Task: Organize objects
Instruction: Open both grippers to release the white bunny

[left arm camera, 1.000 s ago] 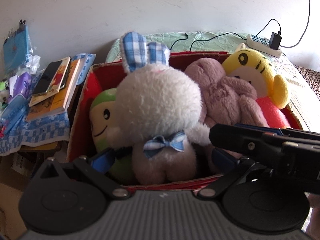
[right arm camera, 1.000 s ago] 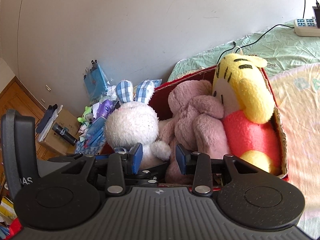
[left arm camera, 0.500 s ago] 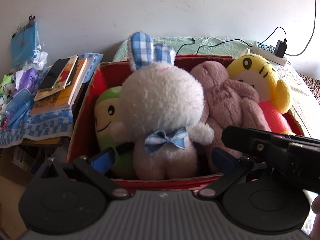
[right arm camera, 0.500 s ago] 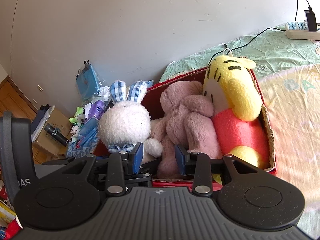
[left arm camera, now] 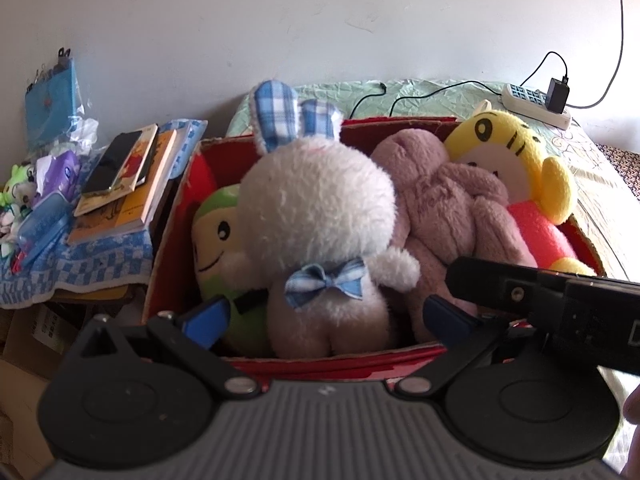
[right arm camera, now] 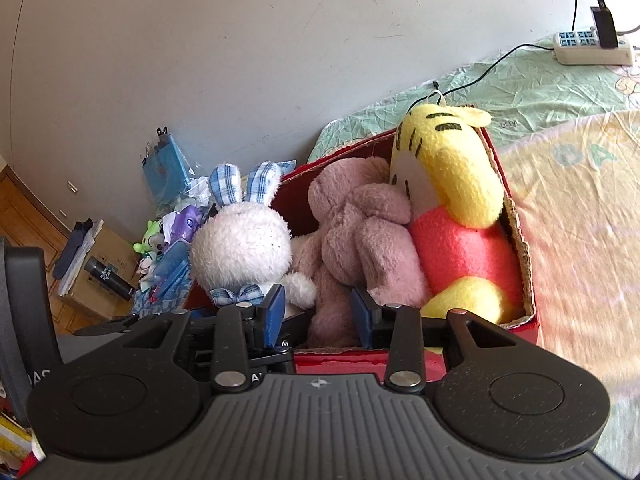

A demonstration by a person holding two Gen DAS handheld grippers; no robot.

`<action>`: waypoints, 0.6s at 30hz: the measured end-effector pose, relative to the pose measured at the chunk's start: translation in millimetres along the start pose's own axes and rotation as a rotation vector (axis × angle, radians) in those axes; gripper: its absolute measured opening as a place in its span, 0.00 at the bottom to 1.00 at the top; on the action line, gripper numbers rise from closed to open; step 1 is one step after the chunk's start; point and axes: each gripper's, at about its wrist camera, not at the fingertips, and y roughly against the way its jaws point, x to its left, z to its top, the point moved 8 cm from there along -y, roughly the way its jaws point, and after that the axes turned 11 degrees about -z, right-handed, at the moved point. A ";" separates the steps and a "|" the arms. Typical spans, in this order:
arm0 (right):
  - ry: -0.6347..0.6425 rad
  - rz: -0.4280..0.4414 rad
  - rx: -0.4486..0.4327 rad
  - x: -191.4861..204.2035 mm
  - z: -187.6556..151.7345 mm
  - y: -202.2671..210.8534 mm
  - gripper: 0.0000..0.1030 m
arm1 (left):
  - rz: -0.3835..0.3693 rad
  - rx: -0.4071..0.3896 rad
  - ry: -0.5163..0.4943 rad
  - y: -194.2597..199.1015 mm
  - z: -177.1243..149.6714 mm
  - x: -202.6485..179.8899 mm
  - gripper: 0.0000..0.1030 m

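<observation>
green plush (left arm camera: 218, 240) half hidden behind white bunny (left arm camera: 320, 216)

Green-sheeted bed (right arm camera: 532, 80) bearing a red cardboard box (right arm camera: 516, 224), white power strip (right arm camera: 588, 50) and black cables (left arm camera: 416, 94).

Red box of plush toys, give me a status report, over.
Left gripper open, empty, at the white bunny. Right gripper open, empty. Four plush toys sit in the red box. Nothing blocking.
</observation>
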 end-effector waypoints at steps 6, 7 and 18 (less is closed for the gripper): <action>-0.039 0.052 0.036 -5.9 -0.1 2.1 0.44 | 0.041 -0.008 -0.002 8.4 -0.3 -3.6 0.99; -0.035 0.057 0.040 -5.8 0.3 2.8 0.44 | 0.048 -0.007 0.001 9.6 -0.2 -4.0 0.99; 0.002 0.104 0.082 -6.4 1.8 15.1 0.47 | 0.128 -0.015 0.052 23.7 -1.7 -13.1 0.99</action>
